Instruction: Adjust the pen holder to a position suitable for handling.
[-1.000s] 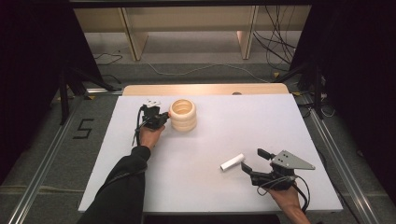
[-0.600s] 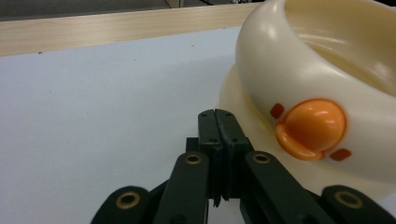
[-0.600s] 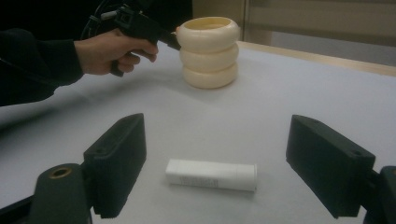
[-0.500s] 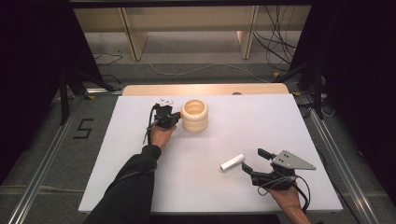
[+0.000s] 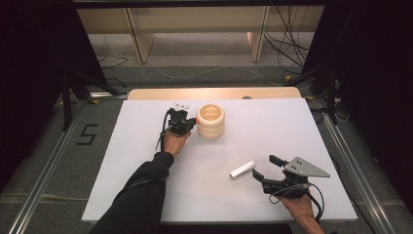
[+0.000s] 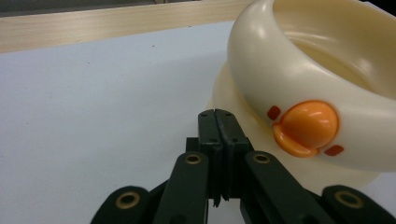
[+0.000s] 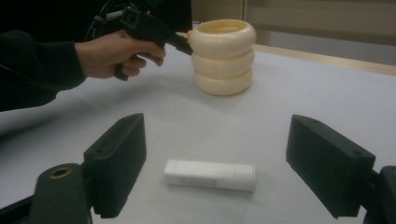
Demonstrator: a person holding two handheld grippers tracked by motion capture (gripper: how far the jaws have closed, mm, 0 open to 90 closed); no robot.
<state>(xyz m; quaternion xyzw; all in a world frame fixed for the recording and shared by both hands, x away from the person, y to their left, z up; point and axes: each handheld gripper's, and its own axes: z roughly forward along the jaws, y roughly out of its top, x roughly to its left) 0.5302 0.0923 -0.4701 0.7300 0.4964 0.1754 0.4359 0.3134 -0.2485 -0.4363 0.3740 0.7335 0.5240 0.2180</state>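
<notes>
Left gripper (image 5: 193,123), jaws shut and empty, nudges the ringed cream container (image 5: 211,121); push low, steadily. Right gripper (image 5: 263,170) wide open near the white tube (image 5: 242,169).

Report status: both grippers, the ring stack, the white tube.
Left gripper shut, empty, tips against cream ring stack beside its orange button. Right gripper open, white tube lying between its jaws, untouched. Nothing in the way.

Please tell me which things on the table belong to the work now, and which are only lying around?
In the work:
- cream ringed container, with the shut left tongs at its orange button
- white tube, between the open right tongs

Lying about:
- cables on the floor behind the table
</notes>
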